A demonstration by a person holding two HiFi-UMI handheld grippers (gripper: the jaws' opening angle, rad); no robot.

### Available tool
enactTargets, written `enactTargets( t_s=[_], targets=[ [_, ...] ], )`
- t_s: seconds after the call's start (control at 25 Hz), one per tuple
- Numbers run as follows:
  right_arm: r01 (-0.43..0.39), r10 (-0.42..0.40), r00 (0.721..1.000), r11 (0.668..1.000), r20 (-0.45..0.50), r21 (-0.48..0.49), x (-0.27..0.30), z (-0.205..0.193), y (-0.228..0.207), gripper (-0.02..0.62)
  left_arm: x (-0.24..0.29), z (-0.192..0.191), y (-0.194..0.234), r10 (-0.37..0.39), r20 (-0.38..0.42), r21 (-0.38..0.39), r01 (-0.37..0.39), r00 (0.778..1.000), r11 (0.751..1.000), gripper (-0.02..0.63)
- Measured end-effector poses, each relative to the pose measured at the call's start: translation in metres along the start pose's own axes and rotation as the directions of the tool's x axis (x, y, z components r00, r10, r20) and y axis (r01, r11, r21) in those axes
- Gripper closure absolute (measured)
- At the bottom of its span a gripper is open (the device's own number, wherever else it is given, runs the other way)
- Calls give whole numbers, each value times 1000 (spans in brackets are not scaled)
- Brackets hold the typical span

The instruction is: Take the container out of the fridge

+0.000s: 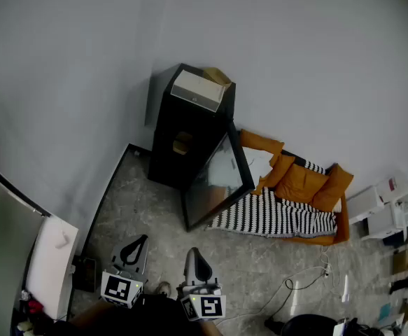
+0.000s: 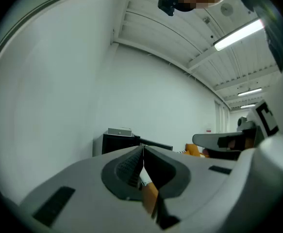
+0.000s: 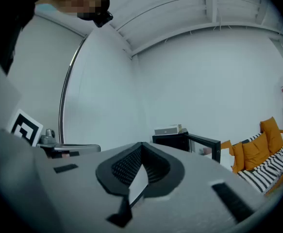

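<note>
A small black fridge point(image 1: 183, 128) stands against the far wall with its glass door point(image 1: 221, 177) swung open to the right. Inside, on a shelf, sits a tan container point(image 1: 183, 143), small and dim. My left gripper point(image 1: 141, 239) and right gripper point(image 1: 192, 253) are low in the head view, well short of the fridge, side by side and pointing towards it. Both are shut with nothing between the jaws. In the left gripper view the left gripper point(image 2: 142, 149) points at the distant fridge point(image 2: 116, 141). The right gripper point(image 3: 141, 144) likewise has the fridge point(image 3: 173, 136) ahead of it.
A white box point(image 1: 198, 89) and a cardboard piece point(image 1: 217, 75) lie on top of the fridge. An orange sofa point(image 1: 301, 184) with a striped blanket point(image 1: 273, 215) stands right of the door. A white cabinet point(image 1: 50, 257) is at the left; cables point(image 1: 301, 282) trail on the floor.
</note>
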State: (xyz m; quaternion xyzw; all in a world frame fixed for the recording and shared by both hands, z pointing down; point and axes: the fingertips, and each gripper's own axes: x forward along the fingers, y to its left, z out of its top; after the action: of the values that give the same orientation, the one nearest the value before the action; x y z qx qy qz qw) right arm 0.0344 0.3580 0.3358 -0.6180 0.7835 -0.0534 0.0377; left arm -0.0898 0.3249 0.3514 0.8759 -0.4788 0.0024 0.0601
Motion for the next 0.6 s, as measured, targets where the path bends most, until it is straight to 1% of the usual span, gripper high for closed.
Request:
enactTargets(
  t_s=[0.28, 0.44, 0.6],
  targets=[
    [-7, 7, 1000, 1000, 19, -17, 0, 5, 1, 595, -1, 2, 0, 2, 1, 1, -2, 1000, 1000, 603],
    [-12, 12, 1000, 1000, 12, 5, 0, 1, 1, 595, -2, 0, 0, 5, 1, -3, -5, 1000, 1000, 601],
    [-14, 13, 999, 1000, 31, 15, 0, 2, 1, 595, -5, 1, 1, 5, 0, -5, -5, 1000, 1000, 603]
  ],
)
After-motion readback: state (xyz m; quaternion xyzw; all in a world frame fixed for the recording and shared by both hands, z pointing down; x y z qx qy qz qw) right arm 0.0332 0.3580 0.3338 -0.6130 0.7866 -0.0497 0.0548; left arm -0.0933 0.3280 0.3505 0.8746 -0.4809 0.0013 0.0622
